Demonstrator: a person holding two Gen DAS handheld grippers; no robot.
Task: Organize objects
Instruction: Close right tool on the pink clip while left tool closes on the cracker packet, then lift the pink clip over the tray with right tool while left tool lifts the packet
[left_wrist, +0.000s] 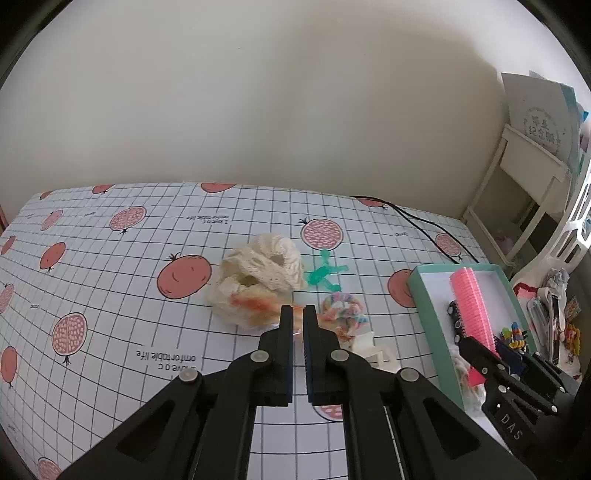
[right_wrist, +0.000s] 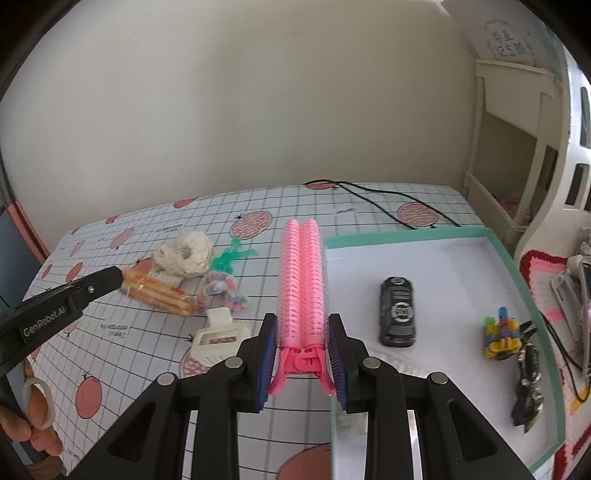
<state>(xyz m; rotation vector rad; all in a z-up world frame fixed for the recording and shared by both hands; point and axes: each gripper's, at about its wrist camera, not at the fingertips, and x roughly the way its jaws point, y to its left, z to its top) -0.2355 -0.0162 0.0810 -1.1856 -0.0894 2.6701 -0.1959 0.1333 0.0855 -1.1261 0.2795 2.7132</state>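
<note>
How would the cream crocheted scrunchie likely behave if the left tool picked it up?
The cream crocheted scrunchie looks soft and slumped, so it would probably sag rather than hold shape. Its fluffy yarn suggests it is light and unlikely to slip or roll.

Both hand-held grippers are matte black linkages, silver round pivot pins at each joint, blue ribbed pads lining the fingers. The left hand-held gripper (right_wrist: 120, 275) reads "GenRobot.AI" in white; the right hand-held gripper (left_wrist: 466, 345) shows "DAS".

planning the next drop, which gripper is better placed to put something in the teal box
Right. The right gripper holds the pink double-roller hair clip at the edge of the teal-rimmed white box. The left gripper grips the orange packet over by the scrunchies.
</note>
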